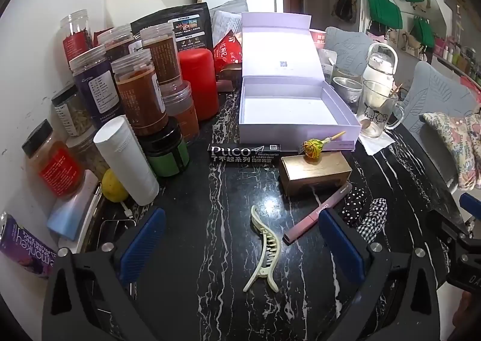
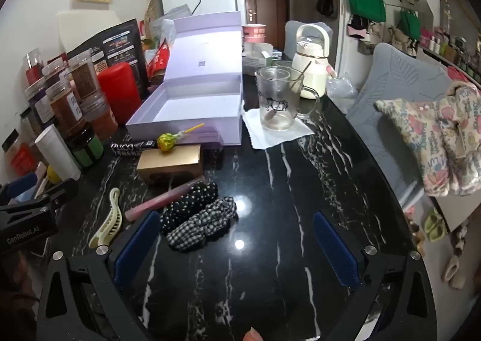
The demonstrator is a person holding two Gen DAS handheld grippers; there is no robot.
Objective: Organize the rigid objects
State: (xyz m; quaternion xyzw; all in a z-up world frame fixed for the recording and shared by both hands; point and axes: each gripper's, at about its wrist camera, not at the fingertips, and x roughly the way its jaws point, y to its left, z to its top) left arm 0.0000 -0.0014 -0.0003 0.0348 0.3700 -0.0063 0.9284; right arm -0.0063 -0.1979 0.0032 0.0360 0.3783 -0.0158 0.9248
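Cream plastic hair clip (image 1: 264,251) lies flat on the black marbled counter (image 1: 210,205), well in front of the open lavender cardboard box (image 1: 297,109). Looks light, stiff, kinda slick; I'd pinch its middle. Left claw (image 1: 240,248) gapes wide around it, right claw (image 2: 237,248) wide too, both empty.

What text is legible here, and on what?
"PUCO", with "了不起系列" beneath: black box.
"monkey": purple can.
"GenRobot.AI": left gripper body.
"coconey", roughly: pink tube; uncertain.
Jar labels, black pouch, red packet, paper cup: too small or blurred.
Glass mug: cartoon print, no words.
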